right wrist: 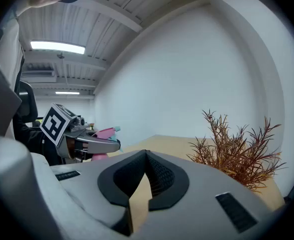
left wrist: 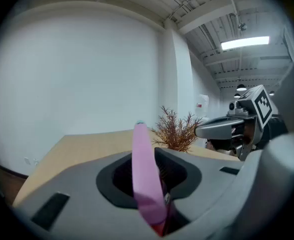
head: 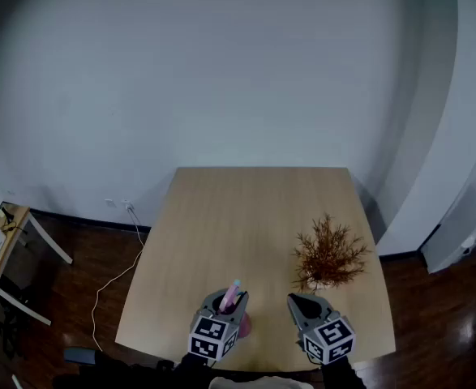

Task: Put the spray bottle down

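Note:
A pink spray bottle [head: 232, 297] with a pale blue nozzle tip is at the table's near edge, and my left gripper [head: 226, 300] is shut on its upper part. In the left gripper view the bottle's pink head [left wrist: 145, 179] rises between the jaws. Whether its base touches the wooden table [head: 246, 209] I cannot tell. My right gripper [head: 297, 301] hovers just to the right, shut and holding nothing, close to a dry reddish-brown plant [head: 329, 255]. From the right gripper view [right wrist: 145, 155] I see the left gripper [right wrist: 111, 145] with the bottle [right wrist: 104, 133] at left.
The plant [right wrist: 239, 151] stands near the table's right edge, right in front of my right gripper. On the dark floor at left are a small wooden stand [head: 6, 245] and a white cable [head: 112, 286]. A white cabinet [head: 465, 225] is at far right.

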Demonstrator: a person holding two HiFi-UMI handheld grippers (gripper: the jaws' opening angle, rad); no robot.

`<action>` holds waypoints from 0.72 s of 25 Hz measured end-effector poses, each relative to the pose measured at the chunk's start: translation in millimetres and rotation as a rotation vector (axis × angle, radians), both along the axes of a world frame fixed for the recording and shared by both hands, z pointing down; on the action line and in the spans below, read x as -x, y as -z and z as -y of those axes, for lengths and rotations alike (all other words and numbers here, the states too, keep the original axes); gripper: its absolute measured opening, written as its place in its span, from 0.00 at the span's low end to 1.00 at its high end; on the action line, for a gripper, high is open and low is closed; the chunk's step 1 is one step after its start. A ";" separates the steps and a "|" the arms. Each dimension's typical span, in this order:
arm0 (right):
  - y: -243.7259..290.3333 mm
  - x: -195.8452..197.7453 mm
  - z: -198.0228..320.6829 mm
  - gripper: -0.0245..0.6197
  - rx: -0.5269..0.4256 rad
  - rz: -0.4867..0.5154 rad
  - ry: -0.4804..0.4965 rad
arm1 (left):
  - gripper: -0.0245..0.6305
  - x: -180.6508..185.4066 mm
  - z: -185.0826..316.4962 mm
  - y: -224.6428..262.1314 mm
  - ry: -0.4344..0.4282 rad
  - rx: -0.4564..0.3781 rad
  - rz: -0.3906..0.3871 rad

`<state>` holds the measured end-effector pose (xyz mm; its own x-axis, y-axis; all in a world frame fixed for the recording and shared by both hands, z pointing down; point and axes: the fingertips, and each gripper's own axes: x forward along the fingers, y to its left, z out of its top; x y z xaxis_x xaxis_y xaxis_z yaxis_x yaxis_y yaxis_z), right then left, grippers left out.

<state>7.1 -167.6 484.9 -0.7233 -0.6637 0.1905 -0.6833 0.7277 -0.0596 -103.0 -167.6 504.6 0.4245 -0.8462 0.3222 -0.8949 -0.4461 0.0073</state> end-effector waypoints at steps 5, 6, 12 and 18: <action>-4.1 -0.5 -0.2 0.00 0.006 -0.002 -0.001 | 0.20 -6.0 15.8 -3.3 -0.027 -0.007 0.024; -4.4 -0.6 -0.7 0.00 0.008 -0.003 -0.002 | 0.20 -7.9 21.2 -4.2 -0.034 -0.011 0.031; -10.7 -3.0 -7.6 0.00 0.030 -0.008 -0.012 | 0.20 -27.2 68.8 -9.5 -0.063 -0.060 0.065; -22.4 -12.4 -8.7 0.00 0.054 -0.012 -0.036 | 0.21 -50.9 110.0 -19.6 -0.085 -0.126 0.100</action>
<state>19.5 -158.8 507.3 -0.6966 -0.6779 0.2349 -0.7101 0.6984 -0.0901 -52.1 -277.7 524.2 0.4672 -0.8450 0.2600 -0.8476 -0.5118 -0.1402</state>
